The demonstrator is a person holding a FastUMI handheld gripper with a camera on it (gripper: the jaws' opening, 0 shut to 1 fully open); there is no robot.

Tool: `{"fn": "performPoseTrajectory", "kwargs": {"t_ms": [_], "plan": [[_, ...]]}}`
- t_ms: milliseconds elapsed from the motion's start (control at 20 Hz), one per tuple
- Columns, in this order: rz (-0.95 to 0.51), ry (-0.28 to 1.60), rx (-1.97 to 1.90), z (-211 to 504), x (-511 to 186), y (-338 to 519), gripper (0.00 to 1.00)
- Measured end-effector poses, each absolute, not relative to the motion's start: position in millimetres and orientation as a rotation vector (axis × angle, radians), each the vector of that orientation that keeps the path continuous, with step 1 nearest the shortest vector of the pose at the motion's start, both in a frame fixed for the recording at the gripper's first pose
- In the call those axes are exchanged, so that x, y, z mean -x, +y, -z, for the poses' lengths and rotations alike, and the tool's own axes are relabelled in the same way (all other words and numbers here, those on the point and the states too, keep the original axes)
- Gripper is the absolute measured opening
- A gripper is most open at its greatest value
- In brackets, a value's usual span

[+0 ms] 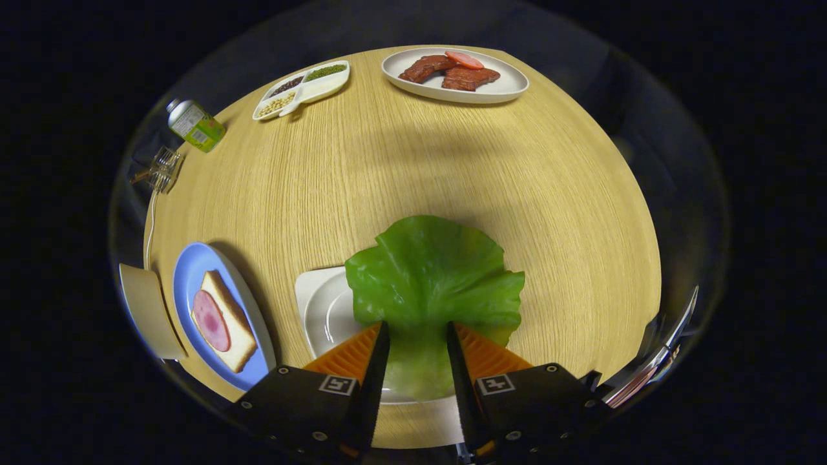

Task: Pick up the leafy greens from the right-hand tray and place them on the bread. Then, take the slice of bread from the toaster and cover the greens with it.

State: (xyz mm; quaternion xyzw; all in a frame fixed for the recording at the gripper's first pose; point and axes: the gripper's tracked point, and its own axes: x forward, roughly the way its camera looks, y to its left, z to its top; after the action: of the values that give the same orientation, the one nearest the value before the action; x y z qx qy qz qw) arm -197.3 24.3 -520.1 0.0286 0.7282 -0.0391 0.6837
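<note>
Green lettuce leaf [433, 278] over a white tray [323, 310], its stem end between the gripper [418, 336] fingers, grip on it unclear, blue plate [194, 271] at nine o'clock holding bread [236, 323] with ham [211, 321], wooden table [387, 168]

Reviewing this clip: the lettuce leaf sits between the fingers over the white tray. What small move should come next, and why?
Probably close the hand-held gripper on the lettuce leaf. The fingers stand apart on either side of the leaf's stem end, which lies over the white tray, so nothing grips it yet. Once it is held, it can go left to the bread with its pink slice on the blue plate.
</note>
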Motion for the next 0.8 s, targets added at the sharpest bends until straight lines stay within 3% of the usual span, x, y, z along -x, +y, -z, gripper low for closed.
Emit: {"fn": "performPoseTrajectory", "kwargs": {"t_ms": [250,450,800], "plan": [[0.114,1.623,-0.096,520,197,19,0.21],[0.101,1.613,-0.112,520,196,15,0.04],[-0.004,1.508,-0.219,466,173,57,0.02]]}}
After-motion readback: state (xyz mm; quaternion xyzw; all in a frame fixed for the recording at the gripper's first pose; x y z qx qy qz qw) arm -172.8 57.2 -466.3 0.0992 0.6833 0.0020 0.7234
